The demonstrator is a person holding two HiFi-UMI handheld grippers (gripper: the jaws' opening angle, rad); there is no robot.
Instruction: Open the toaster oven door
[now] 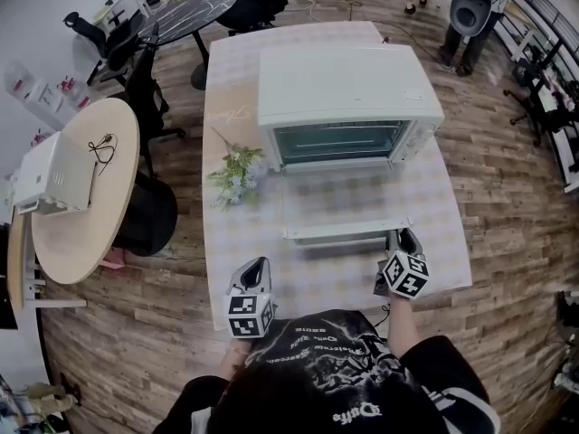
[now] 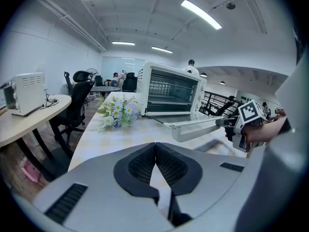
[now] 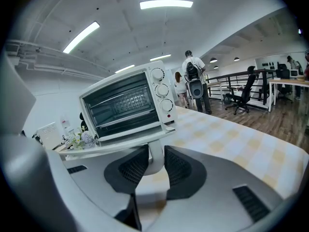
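Toaster oven (image 1: 348, 84) sits mid-table (image 1: 443, 242), door (image 1: 339, 202) dropped flat toward the person; right gripper (image 1: 403, 237) pinches the door handle (image 1: 330, 234) at its right end; left gripper (image 1: 260, 264) is pressed together on nothing (near table's front edge); flower bunch (image 1: 237, 174) lies beside the oven's left front corner, apart from the door.

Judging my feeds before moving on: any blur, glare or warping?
Head view: sharp, table edges bowed by the lens. Left gripper view: ceiling lights glare, corners dark. Right gripper view: oven crisp, handle in the jaws slightly soft.
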